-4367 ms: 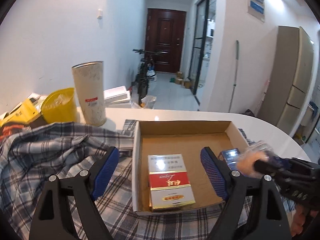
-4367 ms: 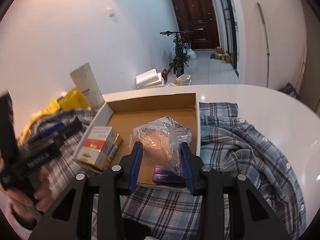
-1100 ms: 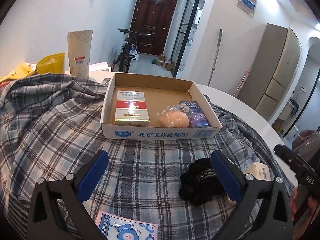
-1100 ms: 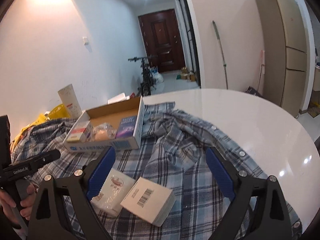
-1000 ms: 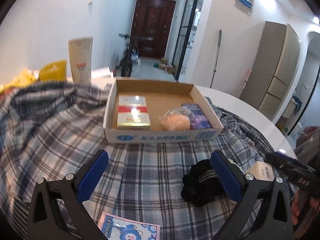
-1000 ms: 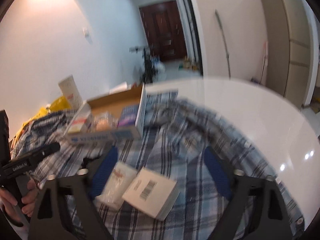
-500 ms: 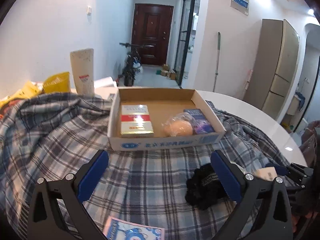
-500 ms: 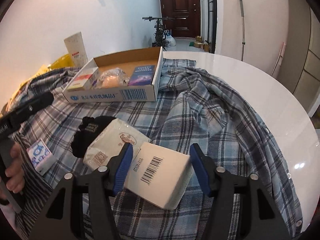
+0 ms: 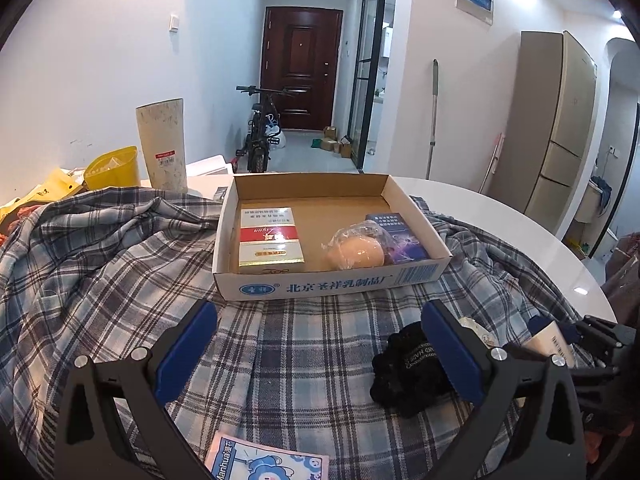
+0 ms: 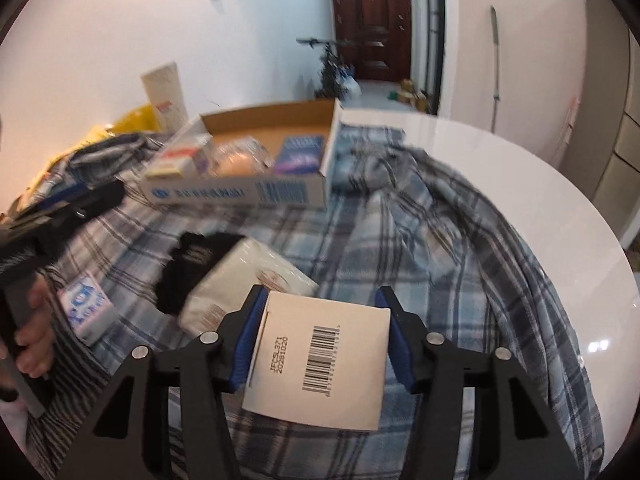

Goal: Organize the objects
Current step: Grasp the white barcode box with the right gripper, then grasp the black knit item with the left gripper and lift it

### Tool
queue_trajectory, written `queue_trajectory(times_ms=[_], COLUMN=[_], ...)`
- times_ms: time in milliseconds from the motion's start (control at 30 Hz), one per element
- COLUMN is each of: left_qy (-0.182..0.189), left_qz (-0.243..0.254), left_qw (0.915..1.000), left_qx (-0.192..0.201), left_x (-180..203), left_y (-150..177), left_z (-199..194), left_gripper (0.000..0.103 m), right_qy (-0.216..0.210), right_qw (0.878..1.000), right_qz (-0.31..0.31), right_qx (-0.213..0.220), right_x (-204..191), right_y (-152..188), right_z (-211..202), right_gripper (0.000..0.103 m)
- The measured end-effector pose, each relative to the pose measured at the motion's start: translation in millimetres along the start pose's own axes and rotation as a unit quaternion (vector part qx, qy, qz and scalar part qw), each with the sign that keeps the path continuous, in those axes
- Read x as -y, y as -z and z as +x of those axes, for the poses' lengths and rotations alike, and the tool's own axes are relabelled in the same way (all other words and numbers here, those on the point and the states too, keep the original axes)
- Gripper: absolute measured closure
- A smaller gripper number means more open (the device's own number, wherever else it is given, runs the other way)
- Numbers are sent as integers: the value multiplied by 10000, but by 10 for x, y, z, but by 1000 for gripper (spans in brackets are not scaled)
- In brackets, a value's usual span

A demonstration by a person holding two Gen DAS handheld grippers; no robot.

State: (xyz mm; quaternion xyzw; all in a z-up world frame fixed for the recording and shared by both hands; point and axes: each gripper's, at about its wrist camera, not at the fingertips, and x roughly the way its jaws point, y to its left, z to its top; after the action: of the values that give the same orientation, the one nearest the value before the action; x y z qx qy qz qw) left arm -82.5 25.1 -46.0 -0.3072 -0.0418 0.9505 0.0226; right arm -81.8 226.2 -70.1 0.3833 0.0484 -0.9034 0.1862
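As its jaws finish closing, the right hand-held gripper [image 10: 322,334] clamps a barcoded white box [image 10: 320,364] at lower centre; a level lift should suit the cardboard tray [image 10: 240,194], upper left. The left hand-held gripper [image 9: 316,354] hangs apart, empty.

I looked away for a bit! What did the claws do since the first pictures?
The right claw left the bagged bun in the cardboard box, came back over the shirt, and its jaws have just been closing around the white barcode box. The left claw pulled back from the box and hangs open. The red-and-gold box stayed put.
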Motion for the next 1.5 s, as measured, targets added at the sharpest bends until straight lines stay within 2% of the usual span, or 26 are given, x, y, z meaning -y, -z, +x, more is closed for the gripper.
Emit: queue_trajectory(times_ms=[133, 167, 233, 500, 533, 633, 800, 933, 1067, 1133, 1233, 1267, 1300, 1333, 1367, 1400, 1500], left_qy=[11, 8, 9, 41, 50, 54, 41, 50, -66, 39, 172, 247, 282, 354, 530, 815, 1075], left_qz=[16, 27, 49, 23, 19, 42, 68, 79, 177, 185, 307, 381, 435, 488, 510, 429, 262], left_qw=[10000, 10000, 10000, 10000, 10000, 10000, 9999, 9999, 9995, 9991, 9980, 9971, 9963, 9950, 9926, 9885, 9839], left_qx=[29, 39, 39, -36, -43, -51, -69, -76, -257, -383, -533, -615, -688, -799, -968, -1203, -1406], left_x=[5, 9, 19, 19, 18, 33, 42, 46, 81, 86, 133, 166, 192, 224, 252, 258, 243], left_y=[3, 4, 10, 18, 17, 21, 26, 25, 58, 67, 96, 112, 126, 143, 161, 187, 220], left_z=[-5, -6, -4, 17, 19, 20, 19, 23, 98, 142, 189, 208, 228, 256, 293, 347, 394], left_gripper=[0, 0, 0, 0, 0, 0, 0, 0, 0, 2, 11, 17, 33, 43, 63, 69, 70], right_qy=[167, 231, 275, 39, -2, -161, -278, -97, -67, -66, -78, -89, -97, -94, -96, -104, -114], right_qw=[9993, 9990, 9987, 9993, 9989, 9973, 9992, 9998, 9997, 9994, 9986, 9985, 9984, 9984, 9984, 9985, 9984], right_qz=[-177, -168, -104, 74, 72, 109, 93, 143, 233, 345, 516, 545, 557, 555, 548, 544, 559], right_qx=[-269, -345, -422, -355, -456, -710, -268, 88, 55, 52, 57, 52, 41, 31, 24, 12, -21], right_x=[-77, -70, -42, 39, 44, 53, 29, 51, 88, 133, 199, 211, 216, 214, 212, 211, 221], right_y=[12, 15, 23, 45, 52, 95, 71, 39, 24, 27, 25, 25, 28, 27, 29, 30, 38], right_z=[108, 136, 153, -43, -15, 59, -14, -98, -69, -63, -61, -61, -59, -56, -51, -48, -38], right_gripper=[47, 37, 31, 31, 31, 51, 52, 52, 52, 52, 52, 52, 52, 52, 52, 52, 52])
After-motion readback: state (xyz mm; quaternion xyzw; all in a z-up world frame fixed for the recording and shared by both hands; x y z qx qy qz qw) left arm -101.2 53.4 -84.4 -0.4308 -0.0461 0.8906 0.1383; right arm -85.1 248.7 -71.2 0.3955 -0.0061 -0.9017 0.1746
